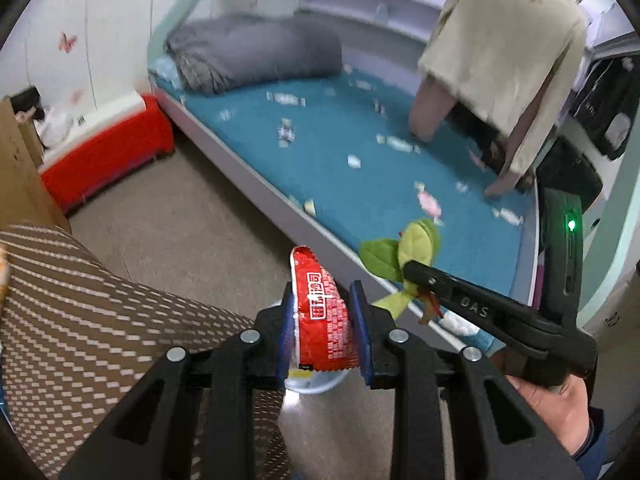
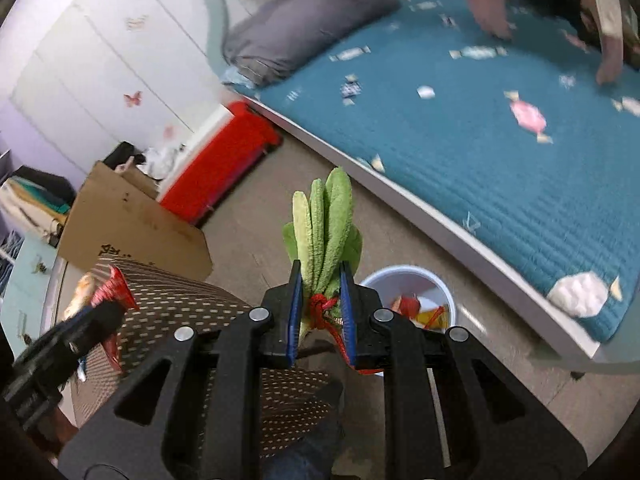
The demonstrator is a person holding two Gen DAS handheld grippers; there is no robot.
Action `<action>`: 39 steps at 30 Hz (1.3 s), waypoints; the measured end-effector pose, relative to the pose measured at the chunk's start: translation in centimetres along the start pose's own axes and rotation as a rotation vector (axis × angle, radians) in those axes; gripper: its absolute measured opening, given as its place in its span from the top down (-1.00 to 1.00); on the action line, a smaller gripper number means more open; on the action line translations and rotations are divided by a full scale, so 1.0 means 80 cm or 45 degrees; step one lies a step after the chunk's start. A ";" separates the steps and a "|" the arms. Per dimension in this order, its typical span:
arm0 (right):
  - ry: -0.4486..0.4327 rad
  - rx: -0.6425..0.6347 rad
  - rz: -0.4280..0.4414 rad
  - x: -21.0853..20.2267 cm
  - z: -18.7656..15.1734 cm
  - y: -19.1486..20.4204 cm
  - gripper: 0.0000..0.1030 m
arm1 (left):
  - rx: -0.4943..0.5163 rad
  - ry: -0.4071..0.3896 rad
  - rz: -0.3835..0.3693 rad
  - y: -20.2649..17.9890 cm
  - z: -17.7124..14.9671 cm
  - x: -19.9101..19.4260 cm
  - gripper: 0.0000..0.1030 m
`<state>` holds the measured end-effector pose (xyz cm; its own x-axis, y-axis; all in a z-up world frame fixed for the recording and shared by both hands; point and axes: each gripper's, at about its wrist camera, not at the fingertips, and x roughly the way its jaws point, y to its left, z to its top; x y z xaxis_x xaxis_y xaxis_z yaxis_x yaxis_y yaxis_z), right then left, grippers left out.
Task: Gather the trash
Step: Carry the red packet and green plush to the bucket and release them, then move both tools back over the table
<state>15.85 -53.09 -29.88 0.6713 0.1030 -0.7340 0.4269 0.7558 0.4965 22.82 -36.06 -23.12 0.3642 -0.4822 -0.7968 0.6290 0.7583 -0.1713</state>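
Already both claws are loaded: the left gripper (image 1: 325, 330) is clamped on a red snack wrapper (image 1: 322, 312) at lower centre of its view, and the right gripper (image 2: 322, 318) pinches a green plush leaf bundle (image 2: 325, 232) tied with red string. Just below, the white bin (image 2: 408, 300) on the floor at lower right centre holds a few scraps, so collecting is underway but neither piece is dropped yet. Beyond, the teal bed cover (image 2: 460, 152) fills the upper right, a grey pillow (image 2: 308, 24) at its head, a red box (image 2: 216, 164) left.
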 end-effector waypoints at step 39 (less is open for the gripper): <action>-0.099 0.109 -0.020 -0.055 -0.026 0.030 -0.88 | 0.024 -0.037 0.126 -0.009 0.005 -0.050 -0.81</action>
<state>12.66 -50.35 -26.44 0.7078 0.0385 -0.7053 0.4857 0.6985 0.5256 21.20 -34.88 -19.58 0.4449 -0.4184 -0.7919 0.6020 0.7943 -0.0814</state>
